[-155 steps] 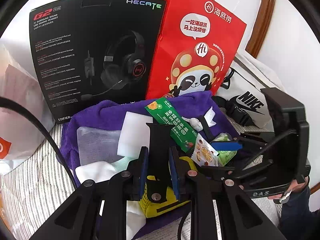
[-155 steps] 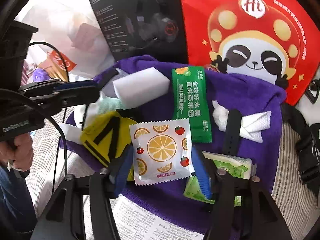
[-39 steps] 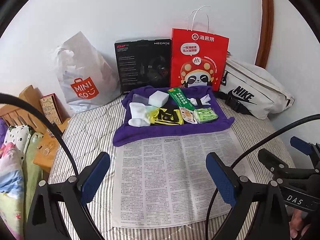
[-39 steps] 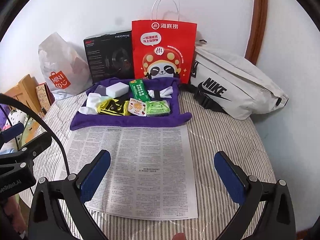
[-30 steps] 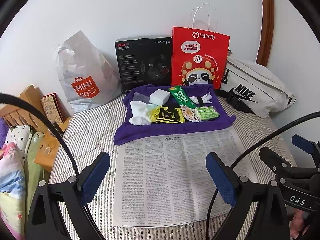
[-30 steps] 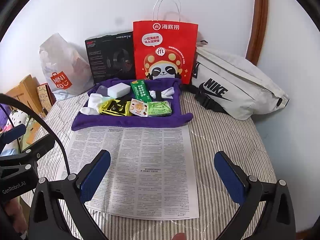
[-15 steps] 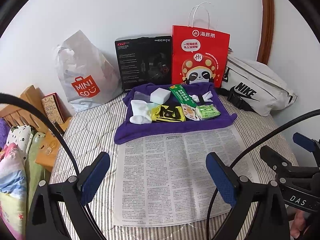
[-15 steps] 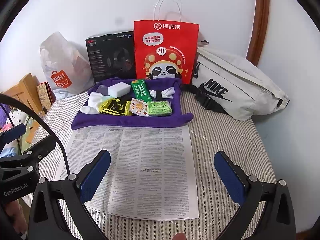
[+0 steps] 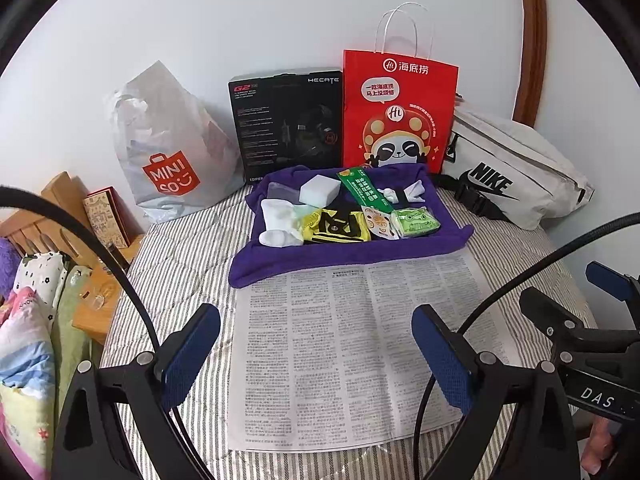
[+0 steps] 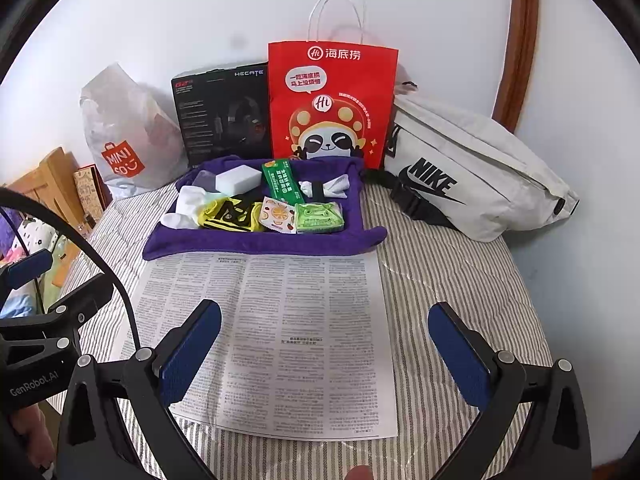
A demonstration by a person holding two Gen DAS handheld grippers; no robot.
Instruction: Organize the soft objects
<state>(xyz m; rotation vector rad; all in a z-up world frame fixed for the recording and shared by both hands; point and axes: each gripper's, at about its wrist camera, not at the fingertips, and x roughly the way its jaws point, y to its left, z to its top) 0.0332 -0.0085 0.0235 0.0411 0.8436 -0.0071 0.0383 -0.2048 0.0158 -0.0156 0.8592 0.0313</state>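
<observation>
Our left gripper (image 9: 316, 354) and right gripper (image 10: 325, 348) gape wide, empty, above the newspaper (image 10: 280, 328). Beyond its far edge, well apart, the purple towel (image 10: 256, 242) carries socks (image 10: 182, 210), sponge (image 10: 238, 179) and packets; their overlaps hide much.

The right gripper (image 10: 325, 354) hangs wide apart and empty over a newspaper sheet (image 10: 276, 336) on the striped bed (image 10: 452, 280). At the sheet's far edge a purple towel (image 10: 256, 240) carries white socks (image 10: 184, 208), a yellow-black cloth (image 10: 230, 214), a sponge (image 10: 238, 178) and snack packets (image 10: 278, 220). The left gripper (image 10: 28, 264) shows at the left edge.
</observation>
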